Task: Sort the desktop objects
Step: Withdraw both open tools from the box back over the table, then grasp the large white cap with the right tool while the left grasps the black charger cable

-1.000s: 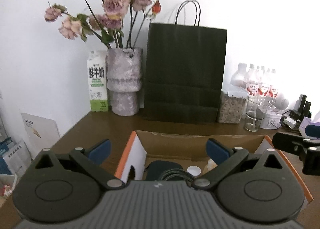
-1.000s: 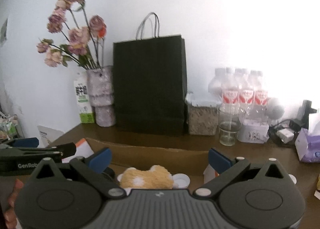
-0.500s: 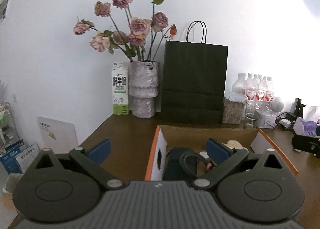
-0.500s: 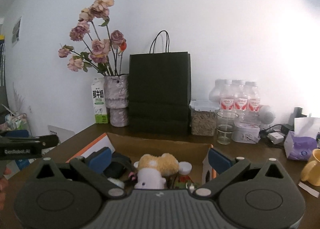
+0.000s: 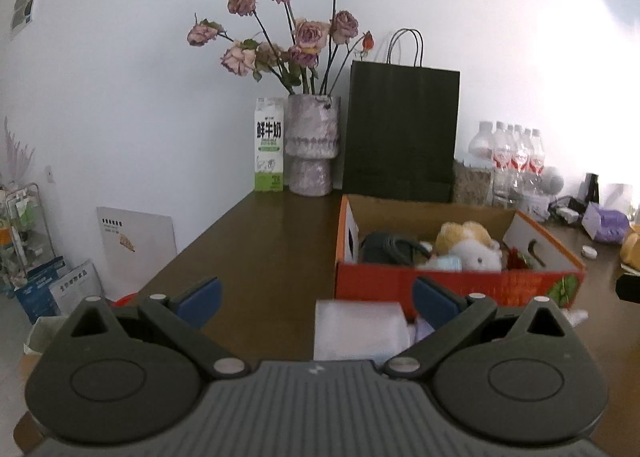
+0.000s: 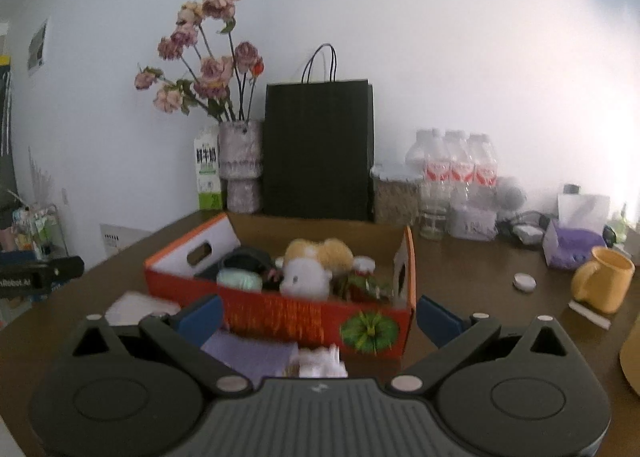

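The box's (image 6: 288, 313) printed front is a blur, the gripper body hides the near part of the purple packet (image 6: 248, 357) below it, and the yellow mug (image 5: 630, 247) is cut off at the picture's edge.

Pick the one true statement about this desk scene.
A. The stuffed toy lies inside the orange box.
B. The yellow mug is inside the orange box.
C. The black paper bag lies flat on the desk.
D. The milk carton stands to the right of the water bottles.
A: the stuffed toy lies among other things inside the orange box, while the yellow mug sits on the desk outside it.
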A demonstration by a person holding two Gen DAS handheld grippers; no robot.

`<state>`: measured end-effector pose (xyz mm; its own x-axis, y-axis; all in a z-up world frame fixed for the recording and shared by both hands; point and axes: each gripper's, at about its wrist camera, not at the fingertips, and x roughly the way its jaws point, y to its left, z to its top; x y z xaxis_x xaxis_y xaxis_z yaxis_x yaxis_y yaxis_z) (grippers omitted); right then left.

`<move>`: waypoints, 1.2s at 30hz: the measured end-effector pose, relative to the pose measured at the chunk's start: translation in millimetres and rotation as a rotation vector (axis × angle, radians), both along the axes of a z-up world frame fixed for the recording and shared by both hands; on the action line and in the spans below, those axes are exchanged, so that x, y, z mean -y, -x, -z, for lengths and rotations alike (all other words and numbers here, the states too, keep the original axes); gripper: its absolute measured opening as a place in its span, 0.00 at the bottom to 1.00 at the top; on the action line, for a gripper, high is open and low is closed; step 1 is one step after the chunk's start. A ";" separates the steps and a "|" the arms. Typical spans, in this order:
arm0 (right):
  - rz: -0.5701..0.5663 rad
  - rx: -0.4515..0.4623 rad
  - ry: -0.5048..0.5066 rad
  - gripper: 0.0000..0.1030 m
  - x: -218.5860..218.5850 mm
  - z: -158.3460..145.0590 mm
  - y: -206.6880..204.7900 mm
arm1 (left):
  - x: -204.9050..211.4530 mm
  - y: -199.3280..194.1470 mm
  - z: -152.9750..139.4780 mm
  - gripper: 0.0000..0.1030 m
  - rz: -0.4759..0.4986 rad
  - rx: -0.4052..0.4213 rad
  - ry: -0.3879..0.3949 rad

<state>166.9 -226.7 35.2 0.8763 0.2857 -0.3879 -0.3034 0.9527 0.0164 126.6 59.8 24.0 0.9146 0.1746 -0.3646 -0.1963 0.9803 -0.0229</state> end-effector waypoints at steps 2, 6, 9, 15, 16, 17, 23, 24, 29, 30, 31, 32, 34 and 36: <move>0.003 -0.011 0.013 1.00 -0.8 8.9 10.4 | 0.7 8.6 9.3 1.00 -0.001 -0.022 0.000; 0.005 -0.040 0.034 1.00 -3.1 29.5 29.6 | 5.0 25.0 27.4 1.00 0.019 -0.060 0.015; 0.012 -0.067 0.040 1.00 -3.7 44.7 40.2 | 8.5 27.8 36.4 1.00 0.041 -0.090 0.015; 0.028 -0.094 0.039 1.00 -3.3 54.2 36.9 | 14.9 20.7 41.6 1.00 0.051 -0.107 -0.001; 0.027 -0.097 0.039 1.00 -2.9 55.5 35.8 | 16.5 19.4 42.6 1.00 0.054 -0.110 -0.005; 0.028 -0.102 0.039 1.00 -2.9 57.0 33.9 | 18.1 17.7 43.7 1.00 0.057 -0.114 -0.009; 0.034 -0.138 0.049 1.00 -3.5 68.5 21.0 | 30.7 0.4 53.1 1.00 0.080 -0.151 -0.034; 0.035 -0.143 0.053 1.00 -3.8 70.3 18.9 | 33.1 -3.2 54.4 1.00 0.086 -0.156 -0.040; 0.048 -0.163 0.055 1.00 -3.2 77.3 7.8 | 40.2 -20.0 61.6 1.00 0.105 -0.181 -0.051; 0.054 -0.165 0.050 1.00 -2.1 78.1 5.2 | 41.0 -22.7 62.6 1.00 0.108 -0.185 -0.051; 0.056 -0.169 0.049 1.00 -1.6 78.9 2.7 | 41.9 -25.3 63.8 1.00 0.108 -0.189 -0.054; 0.056 -0.173 0.052 1.00 -1.8 79.8 -0.1 | 43.0 -28.6 65.5 1.00 0.107 -0.195 -0.058; 0.057 -0.181 0.067 1.00 -3.1 82.4 -6.7 | 44.3 -33.4 68.0 1.00 0.107 -0.202 -0.062; 0.060 -0.190 0.081 1.00 -5.3 84.9 -14.6 | 46.0 -40.7 71.4 1.00 0.107 -0.217 -0.071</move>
